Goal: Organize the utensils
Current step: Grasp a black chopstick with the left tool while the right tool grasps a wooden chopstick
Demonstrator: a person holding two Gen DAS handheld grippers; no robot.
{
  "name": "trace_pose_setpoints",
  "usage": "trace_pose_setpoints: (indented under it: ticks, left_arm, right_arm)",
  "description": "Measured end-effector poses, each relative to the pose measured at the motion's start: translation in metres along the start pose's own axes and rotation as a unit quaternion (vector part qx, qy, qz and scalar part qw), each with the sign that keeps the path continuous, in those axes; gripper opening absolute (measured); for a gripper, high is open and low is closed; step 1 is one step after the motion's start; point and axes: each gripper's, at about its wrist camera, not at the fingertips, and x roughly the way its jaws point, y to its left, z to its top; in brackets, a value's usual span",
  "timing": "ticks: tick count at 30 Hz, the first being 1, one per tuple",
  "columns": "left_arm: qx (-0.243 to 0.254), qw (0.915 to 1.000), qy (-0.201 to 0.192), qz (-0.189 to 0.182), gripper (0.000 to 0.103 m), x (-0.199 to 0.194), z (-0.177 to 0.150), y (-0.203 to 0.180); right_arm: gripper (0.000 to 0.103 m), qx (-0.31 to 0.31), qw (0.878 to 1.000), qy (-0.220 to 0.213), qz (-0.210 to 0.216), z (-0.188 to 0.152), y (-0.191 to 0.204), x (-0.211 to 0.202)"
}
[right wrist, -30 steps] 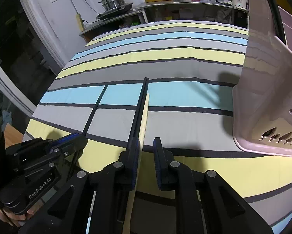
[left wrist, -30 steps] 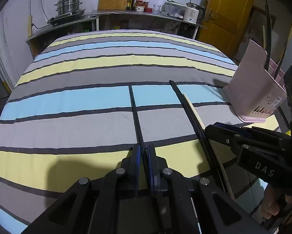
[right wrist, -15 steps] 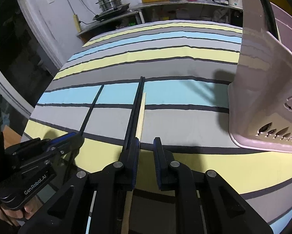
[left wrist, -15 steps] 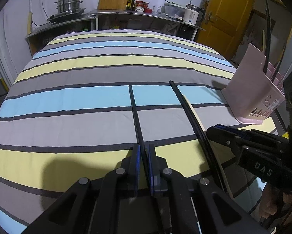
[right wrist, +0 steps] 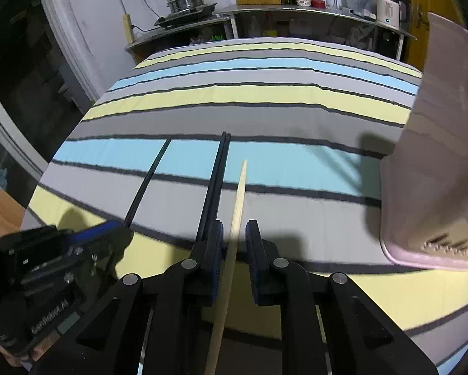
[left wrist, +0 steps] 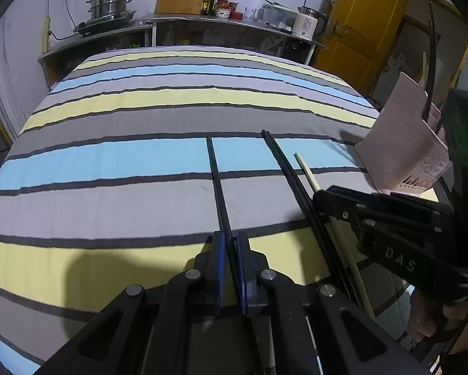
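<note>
Left of the pink utensil holder (left wrist: pixel 402 153), on the striped-cloth desk (left wrist: pixel 115 162), lie thin chopsticks. Farthest from the holder, the left gripper (left wrist: pixel 229 240) has its jaws pressed together on one black chopstick (left wrist: pixel 216 184). Nearer the holder sits a black pair (left wrist: pixel 288 172), w/ the pale wooden chopstick (right wrist: pixel 238 200) nearest of all. The right gripper (right wrist: pixel 235 231) straddles that pale stick; its jaws have just been opening and stand spread, the stick btwn them but not pinched. Judging by looks: sticks are light, stiff, smooth, prob. slippery and prone to swivel. Best taken near the thick end, squarely across the pads.
</note>
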Motion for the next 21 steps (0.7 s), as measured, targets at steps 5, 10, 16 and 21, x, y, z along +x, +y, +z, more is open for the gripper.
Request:
trace_pose_setpoints:
  ticks: [5,10,16,21]
  left_arm:
    - [-0.003,0.9999,0.009,-0.011,0.008,0.01,0.017,0.004]
    - [0.005,0.9998,0.013,-0.012,0.008,0.019,0.03,0.004]
    - [0.025,0.9994,0.023,-0.005,0.012,0.029,0.045,-0.002]
    - [0.046,0.9986,0.026,0.008,0.012,0.036,0.054,-0.007]
  right_arm:
    - [0.016,0.0,1.0,0.002,0.0,0.01,0.0,0.006]
    - [0.015,-0.001,1.0,0.001,-0.005,0.013,0.001,0.009]
    - [0.008,-0.006,1.0,0.001,-0.014,0.013,0.002,0.01]
    - [0.007,-0.003,1.0,0.005,-0.006,0.014,-0.001,0.009]
